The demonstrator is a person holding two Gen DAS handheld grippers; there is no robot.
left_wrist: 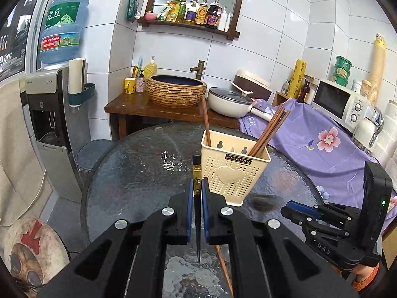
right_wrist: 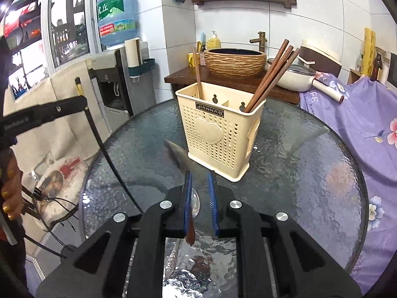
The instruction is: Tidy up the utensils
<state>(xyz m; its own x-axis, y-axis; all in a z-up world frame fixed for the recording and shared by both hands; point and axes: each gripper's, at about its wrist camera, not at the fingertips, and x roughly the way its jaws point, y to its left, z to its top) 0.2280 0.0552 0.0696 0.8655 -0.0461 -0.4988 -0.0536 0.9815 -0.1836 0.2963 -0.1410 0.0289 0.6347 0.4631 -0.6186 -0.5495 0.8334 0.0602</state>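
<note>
**Inspector:** Left tool?

**Assistant:** Narrow, clamped on one black chopstick with a gold band. Its long axis runs along the fingers: blunt end forward and up, tip back towards the camera.

**Inspector:** Right tool?

**Assistant:** Narrow. One spoon sits between the pads, lengthwise along the fingers, bowl forward and brown handle back. It lies against the left pad. Whether the right pad presses on it, I cannot tell.

**Inspector:** The holder?

**Assistant:** One cream holder stands upright on the surface, just ahead of both tools. There is a single brown chopstick in its left compartment, near upright. A leaning bundle is in the right compartment, at least three, exact number unclear. One more loose chopstick lies on the surface beneath the left tool.

**Inspector:** Room to move?

**Assistant:** The round glass is bare left and right of the holder. The rim curves past on both sides, with a purple flowered cloth beyond it to the right.
</note>
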